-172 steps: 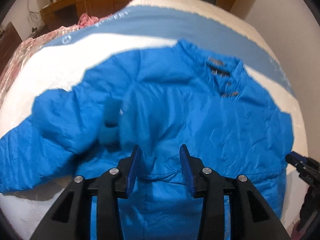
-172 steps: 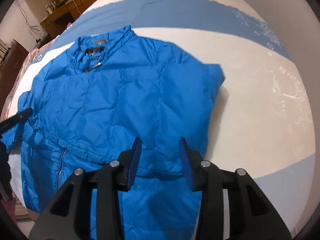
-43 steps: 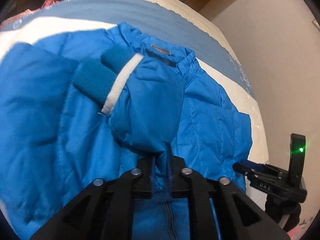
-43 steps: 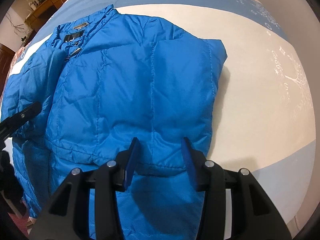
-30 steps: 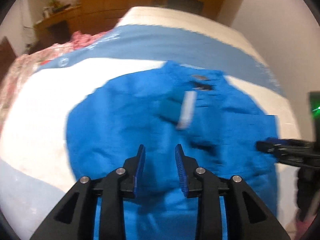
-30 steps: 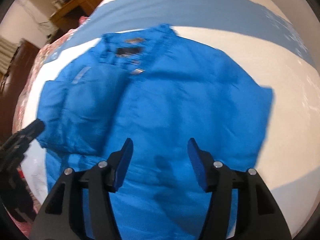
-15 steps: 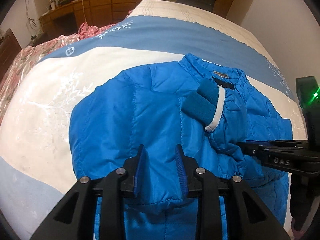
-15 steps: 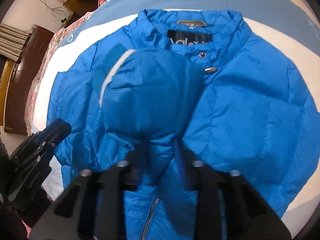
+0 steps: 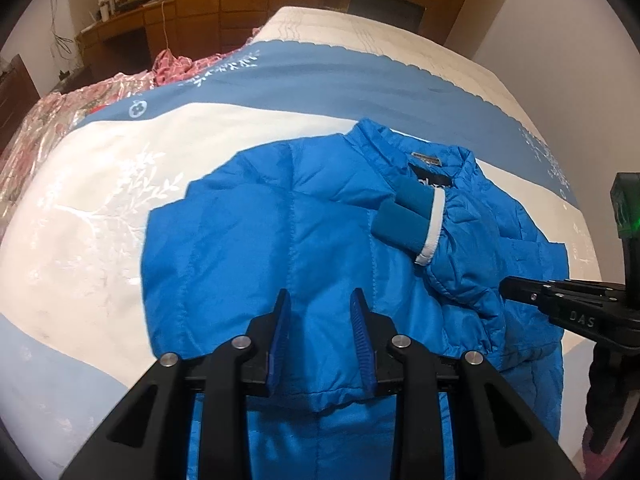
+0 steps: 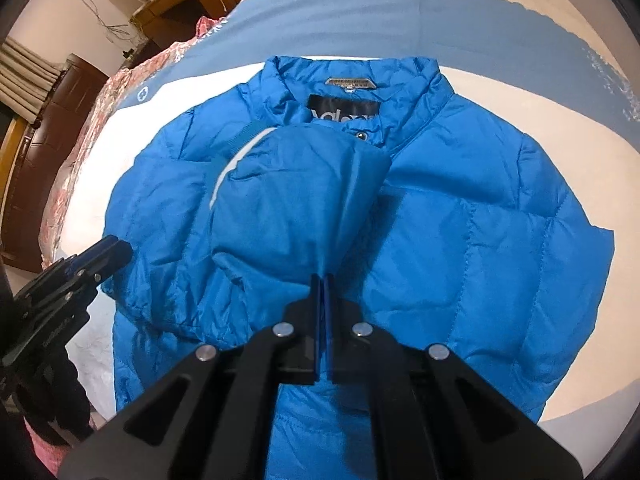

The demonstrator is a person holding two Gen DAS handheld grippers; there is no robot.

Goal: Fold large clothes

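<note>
Blue padded jacket [image 10: 460, 216] lies face up across the bed [image 9: 80, 208], collar toward its far edge. The right gripper [image 10: 322, 280], fingers pressed together, pinches the folded-in sleeve [image 10: 288, 200] over the chest; the left gripper [image 9: 320, 312] hovers spread above the jacket's left side, the sleeve running toward the collar.

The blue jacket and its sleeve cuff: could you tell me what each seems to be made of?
The jacket looks like thin, slightly glossy synthetic shell, probably nylon, quilted and puffy with crinkles. The cuff looks like matte ribbed knit with a white edge band.
</note>
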